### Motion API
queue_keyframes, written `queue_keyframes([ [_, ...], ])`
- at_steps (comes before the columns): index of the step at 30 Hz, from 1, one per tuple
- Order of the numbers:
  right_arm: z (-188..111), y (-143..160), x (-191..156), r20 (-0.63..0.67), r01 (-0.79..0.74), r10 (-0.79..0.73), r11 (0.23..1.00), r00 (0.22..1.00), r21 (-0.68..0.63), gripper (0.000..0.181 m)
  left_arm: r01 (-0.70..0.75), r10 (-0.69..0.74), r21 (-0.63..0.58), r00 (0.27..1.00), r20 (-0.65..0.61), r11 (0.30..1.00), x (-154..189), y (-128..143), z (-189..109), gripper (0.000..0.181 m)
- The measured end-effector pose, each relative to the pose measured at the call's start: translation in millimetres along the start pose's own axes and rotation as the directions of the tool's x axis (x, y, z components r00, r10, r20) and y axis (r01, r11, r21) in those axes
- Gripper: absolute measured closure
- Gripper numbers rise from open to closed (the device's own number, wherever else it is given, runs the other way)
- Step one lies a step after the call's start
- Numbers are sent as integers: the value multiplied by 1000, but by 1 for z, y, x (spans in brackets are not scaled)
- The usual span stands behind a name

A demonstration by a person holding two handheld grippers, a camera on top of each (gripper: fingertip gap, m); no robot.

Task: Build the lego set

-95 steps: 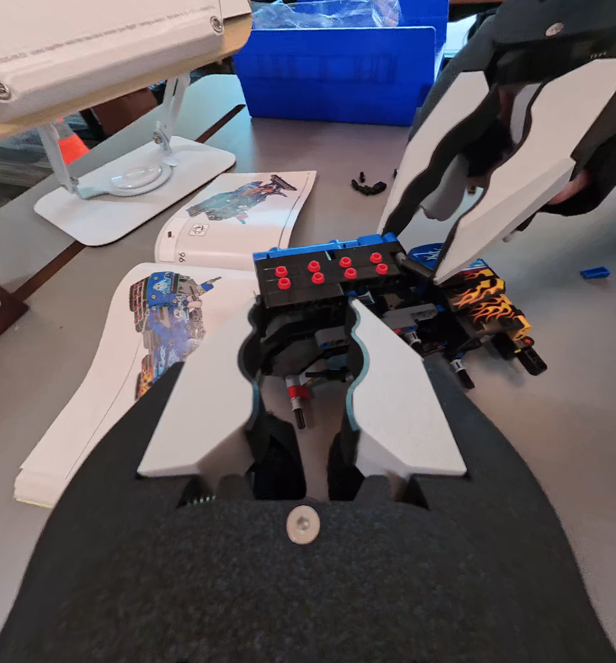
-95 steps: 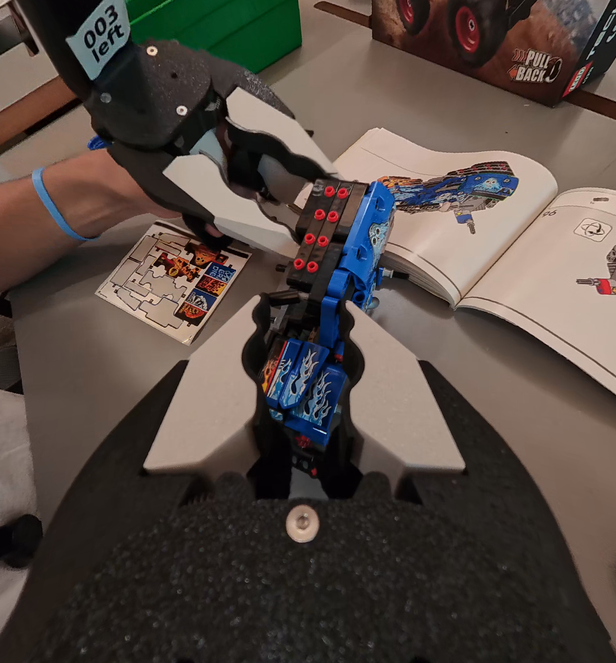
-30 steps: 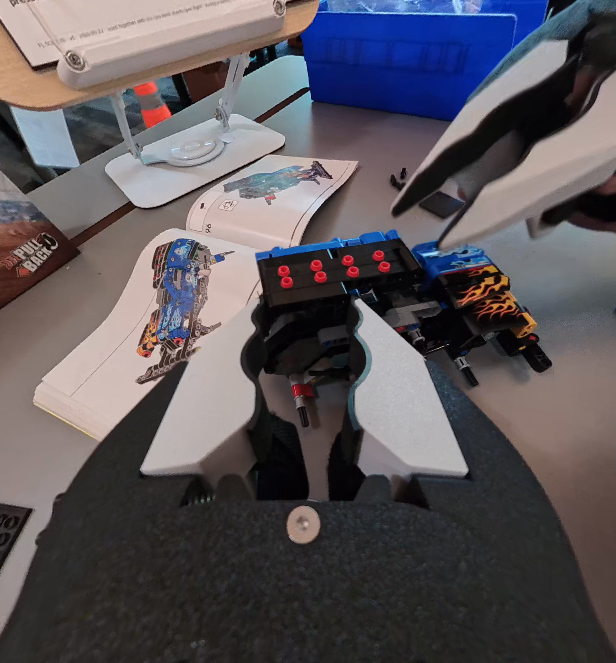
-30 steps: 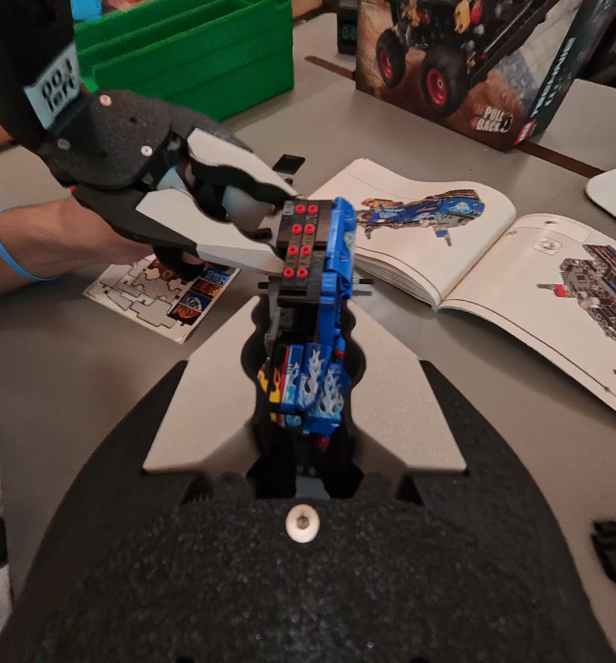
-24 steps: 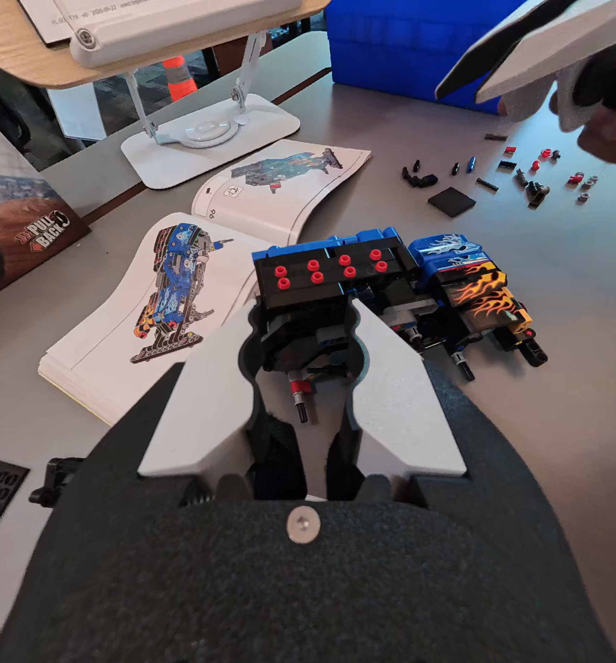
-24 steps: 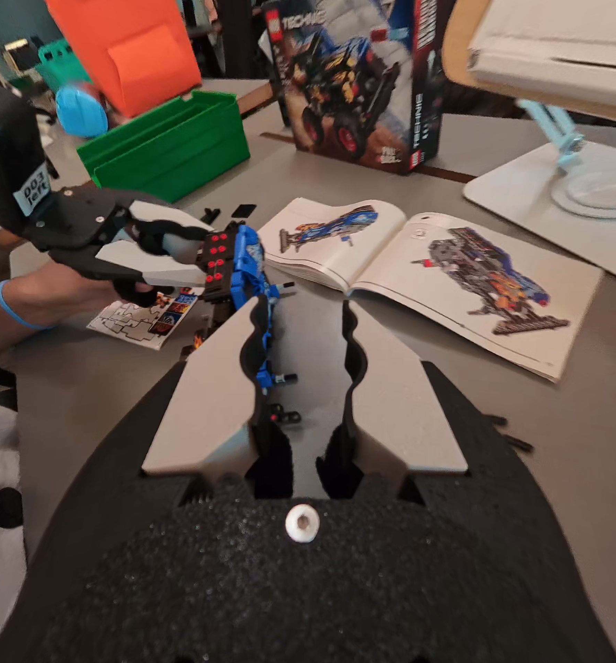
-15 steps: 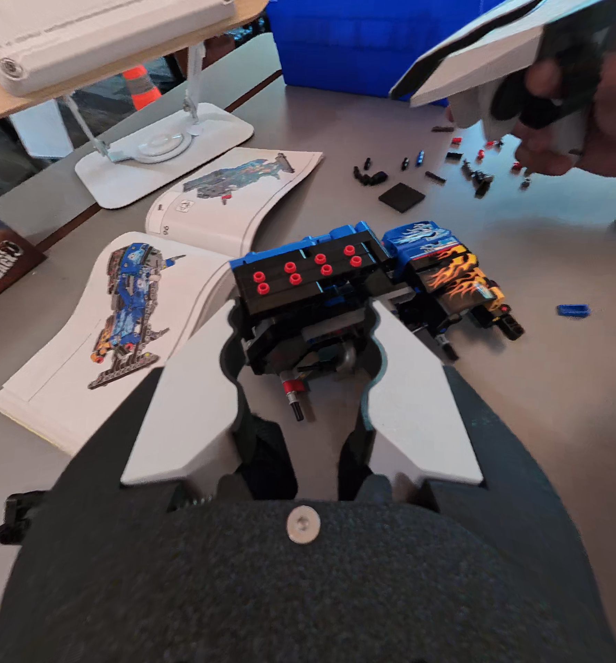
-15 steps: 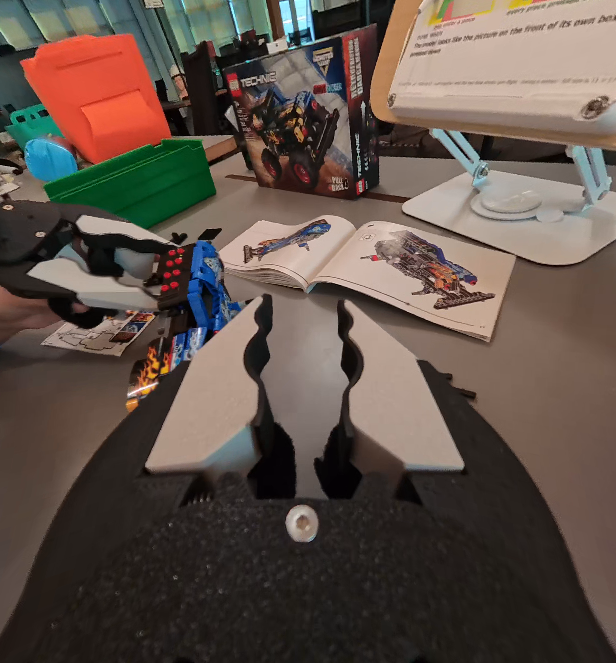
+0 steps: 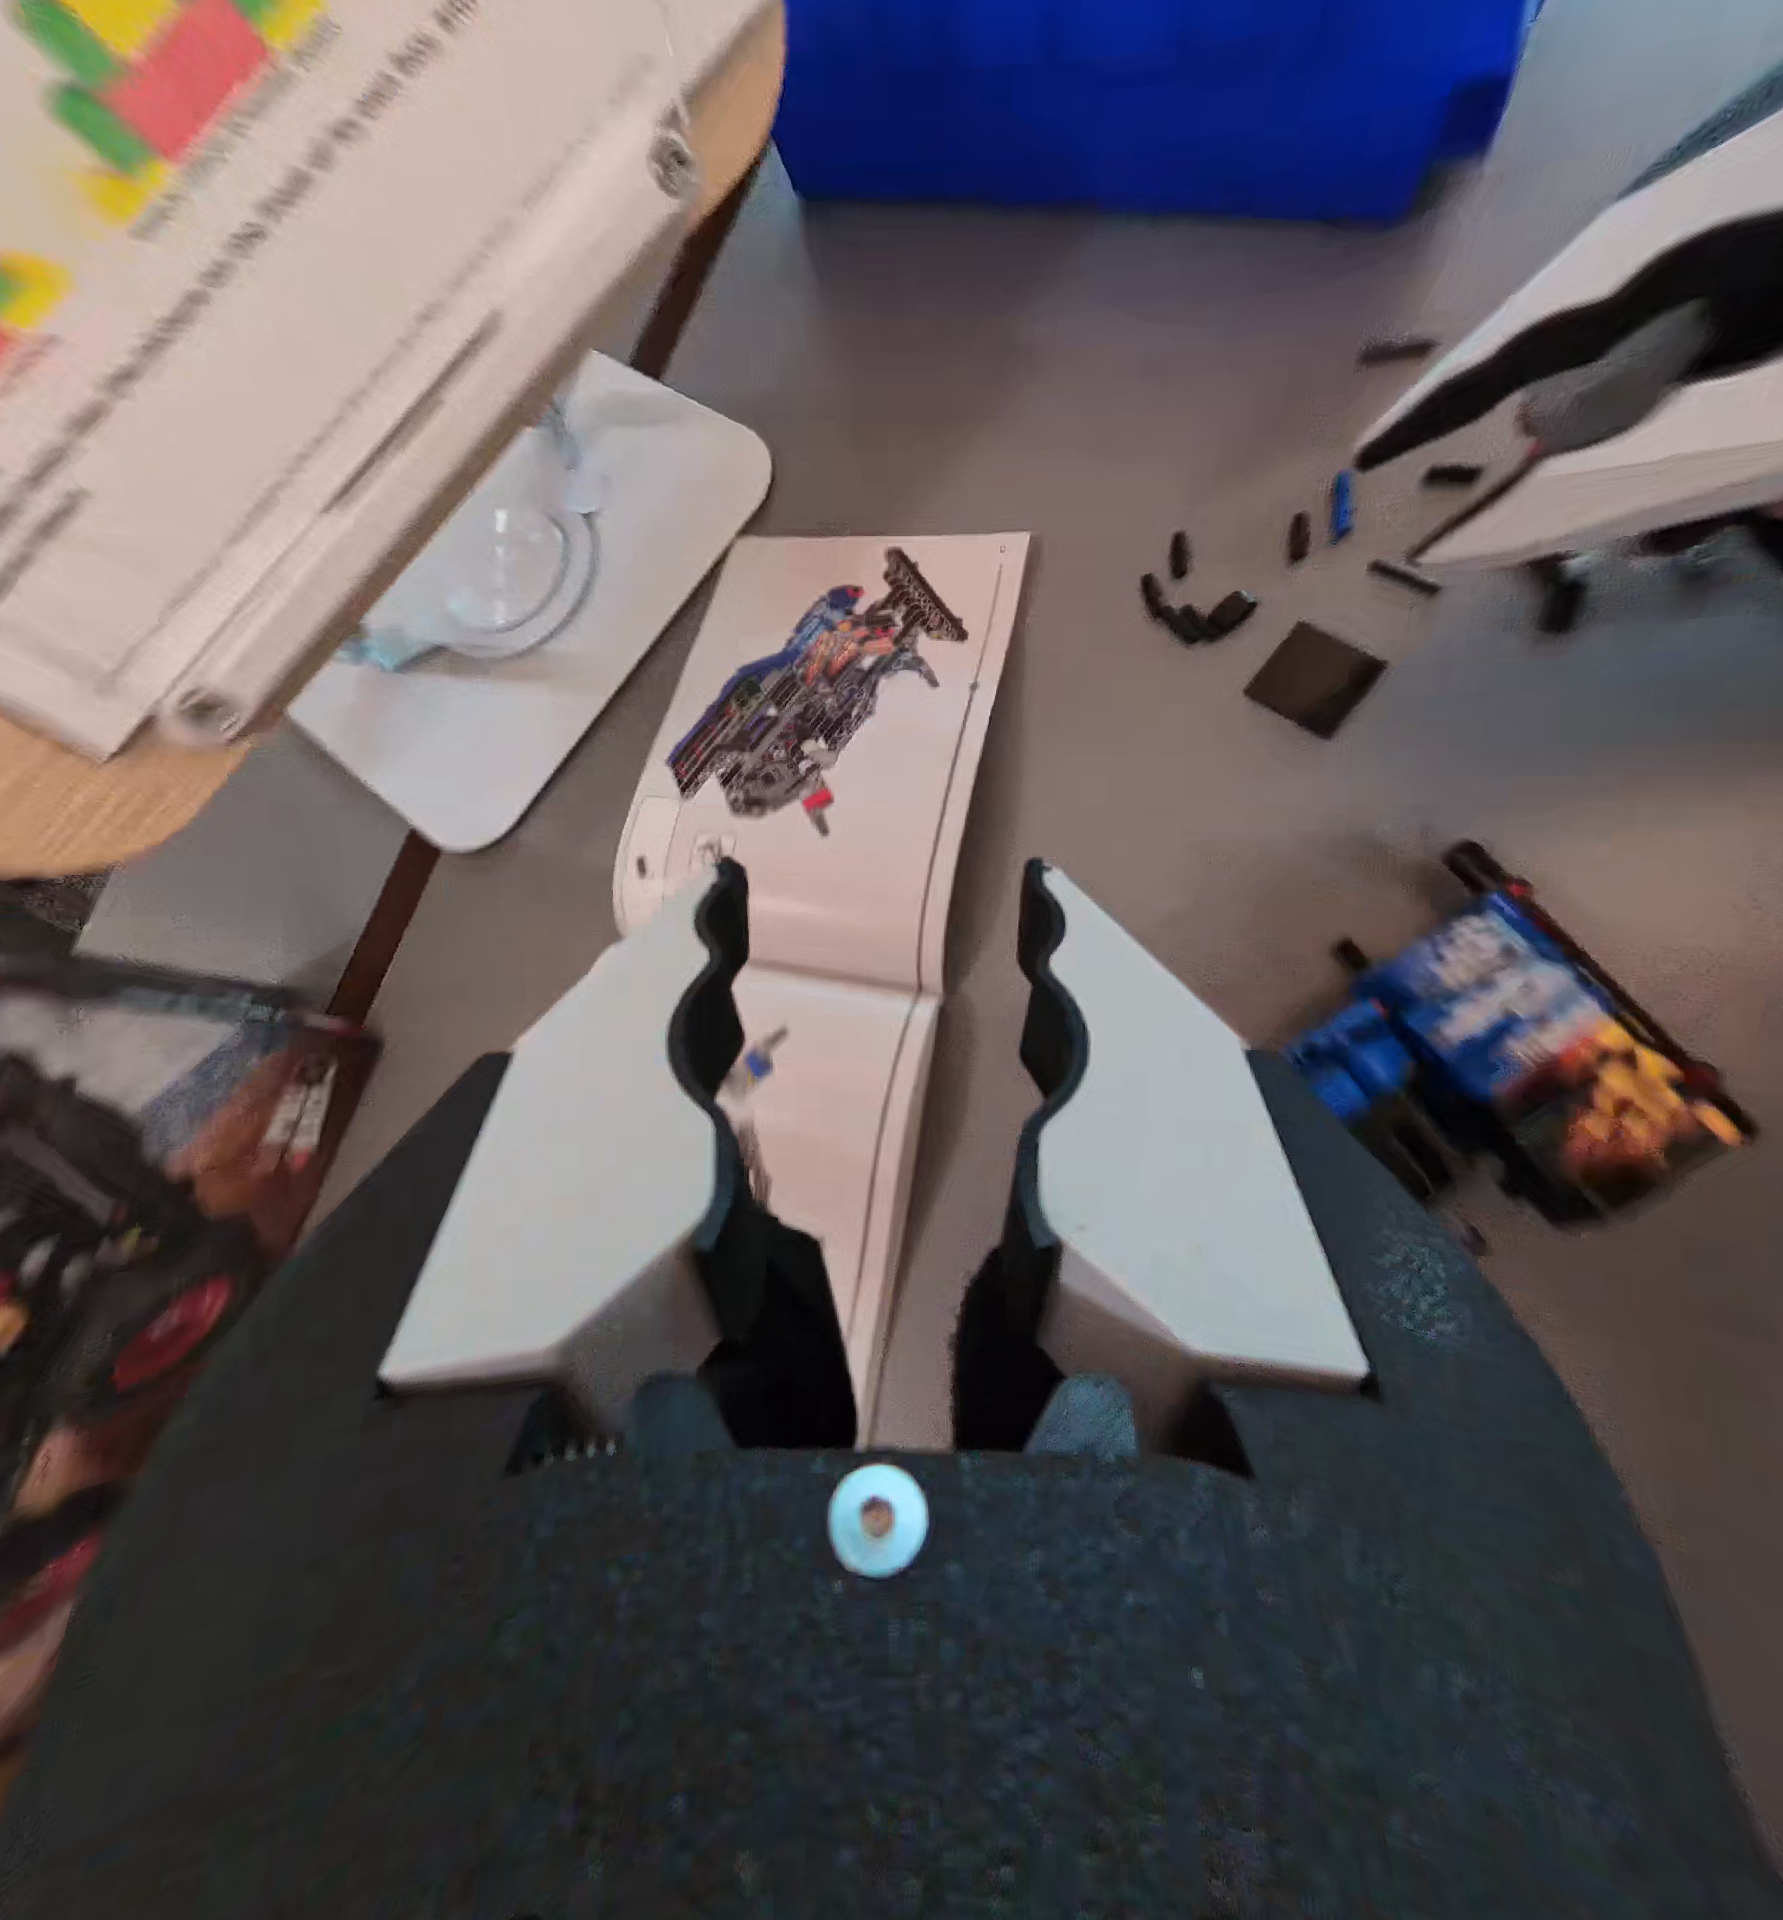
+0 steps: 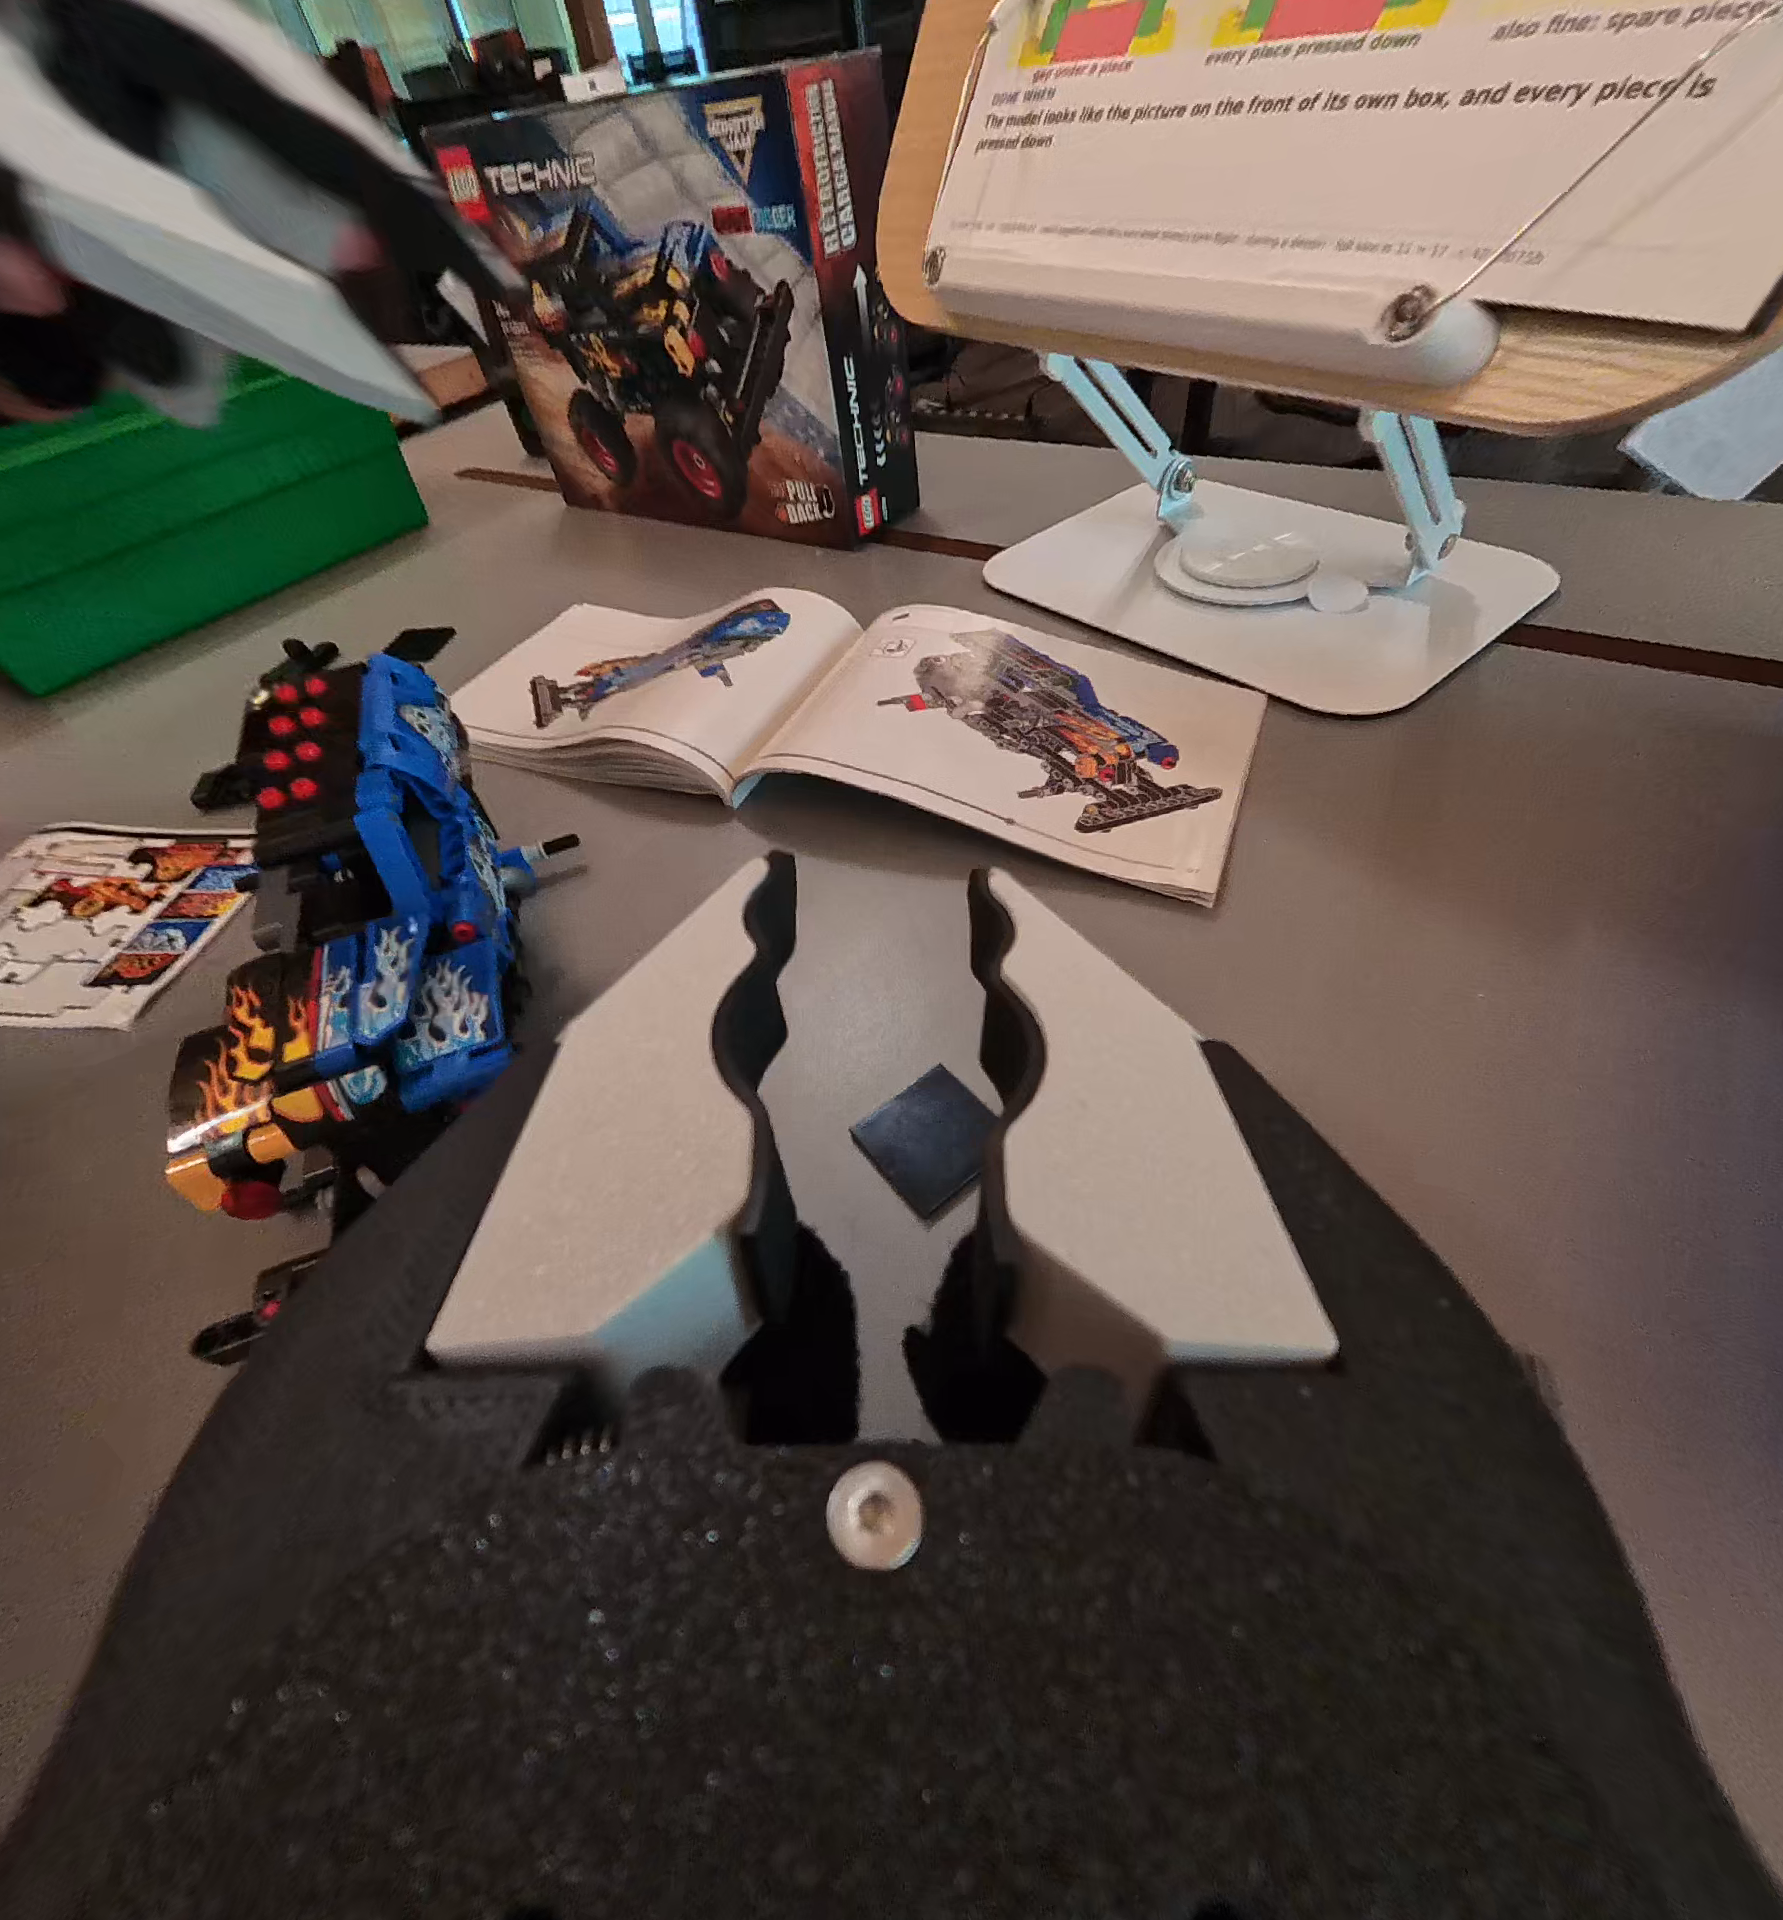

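1. One part-built lego truck [image 10: 347, 935].
2. One open instruction booklet [image 10: 866, 727].
3. One sticker sheet [image 10: 66, 925].
4. One set box [image 10: 679, 312].
5. One document stand [image 10: 1271, 592].
6. One green bin [image 10: 139, 540], one blue bin [image 9: 1126, 104].
7. One flat dark square tile [image 10: 923, 1138].
8. Two grippers: left [image 9: 876, 883], right [image 10: 879, 873].

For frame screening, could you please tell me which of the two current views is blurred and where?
Left wrist view: motion-smeared, blue flame-patterned lego truck soft; right wrist view: truck and open instruction booklet sharp, only the far left gripper blurred.
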State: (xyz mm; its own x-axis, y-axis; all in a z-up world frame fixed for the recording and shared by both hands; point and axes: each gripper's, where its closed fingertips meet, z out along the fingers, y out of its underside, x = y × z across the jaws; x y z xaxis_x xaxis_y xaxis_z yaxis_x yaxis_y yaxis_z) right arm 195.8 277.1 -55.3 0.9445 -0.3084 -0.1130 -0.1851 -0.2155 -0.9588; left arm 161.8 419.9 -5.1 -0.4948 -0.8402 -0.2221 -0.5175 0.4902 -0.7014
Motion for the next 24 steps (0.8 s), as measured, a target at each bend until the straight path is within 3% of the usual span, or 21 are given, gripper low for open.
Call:
queue_keyframes([
  [5, -1, -1, -3, -30, 65, -65, 998, 997, 2, 152, -96, 89, -129, 994, -65, 987, 11, -22, 133, 136],
  [9, -2, -2, -3, -25, 59, -59, 998, 998, 6, 153, -166, 129, -197, 973, -189, 966, 42, -26, 183, 137],
  [16, 0, 1, -10, -2, 82, -82, 997, 997, -11, 153, -208, 157, -244, 965, -211, 947, 48, -23, 207, 157],
  [19, 1, 2, -11, 5, 79, -79, 997, 997, -15, 153, -211, 161, -241, 963, -214, 947, 50, -22, 209, 180],
  [24, 1, 3, -10, 20, 51, -50, 999, 999, -19, 153, -182, 132, -230, 968, -215, 956, 49, -23, 208, 181],
])
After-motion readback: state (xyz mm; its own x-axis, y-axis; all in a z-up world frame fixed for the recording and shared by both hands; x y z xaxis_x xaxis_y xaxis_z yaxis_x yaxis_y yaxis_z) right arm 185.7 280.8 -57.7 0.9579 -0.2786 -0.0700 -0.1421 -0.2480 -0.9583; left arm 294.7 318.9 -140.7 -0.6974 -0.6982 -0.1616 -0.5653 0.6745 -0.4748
